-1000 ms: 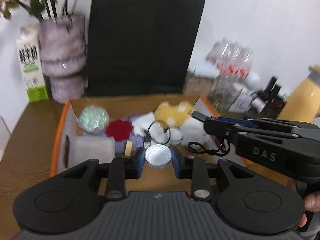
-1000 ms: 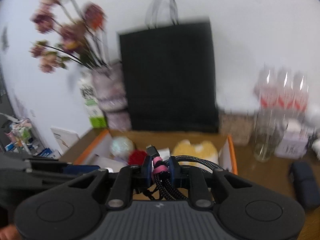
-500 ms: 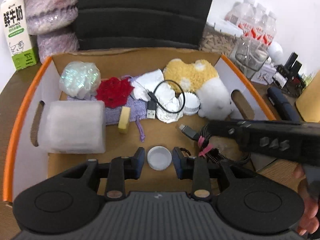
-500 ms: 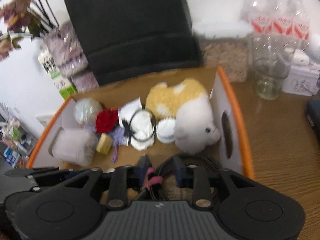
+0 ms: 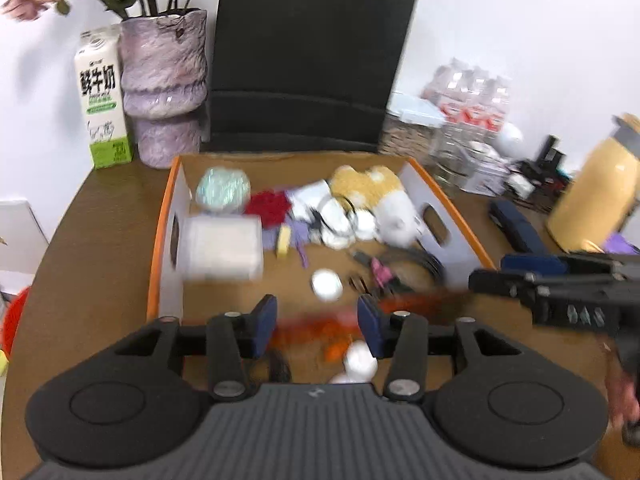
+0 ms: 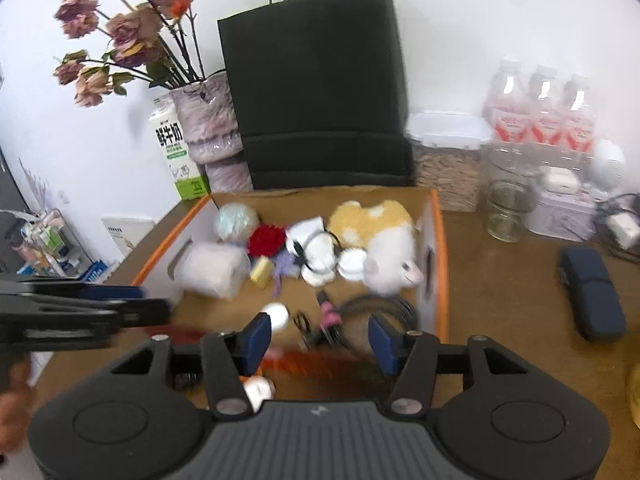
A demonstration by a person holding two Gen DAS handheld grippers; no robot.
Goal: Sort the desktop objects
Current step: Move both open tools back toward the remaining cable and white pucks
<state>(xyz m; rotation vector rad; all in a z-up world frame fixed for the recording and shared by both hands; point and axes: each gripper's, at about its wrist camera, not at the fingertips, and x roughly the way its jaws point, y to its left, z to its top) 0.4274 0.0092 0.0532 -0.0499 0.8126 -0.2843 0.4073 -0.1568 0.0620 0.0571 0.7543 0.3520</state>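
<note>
An orange-rimmed cardboard box (image 5: 160, 224) (image 6: 442, 232) holds a plush toy (image 5: 384, 196) (image 6: 380, 236), a white block (image 5: 222, 246), a red flower (image 5: 268, 204) and more. A white cap (image 5: 327, 284) (image 6: 277, 314) and a coiled black cable with a pink tie (image 5: 400, 268) (image 6: 360, 312) lie on the box floor near the front. My left gripper (image 5: 316, 322) is open and empty, just in front of the cap. My right gripper (image 6: 316, 340) is open and empty, in front of the cable. A small white object (image 5: 360, 362) (image 6: 259, 390) lies on the table below the fingers.
A black paper bag (image 6: 316, 84), a vase of flowers (image 6: 208, 128) and a milk carton (image 5: 104, 100) stand behind the box. Water bottles (image 6: 540, 116), a glass (image 6: 506, 210), a dark blue case (image 6: 592, 292) and a yellow flask (image 5: 596, 200) are to the right.
My left gripper opened and let go of the white cap; my right gripper opened and let go of the cable. Both now lie in the box and both grippers have drawn back.
</note>
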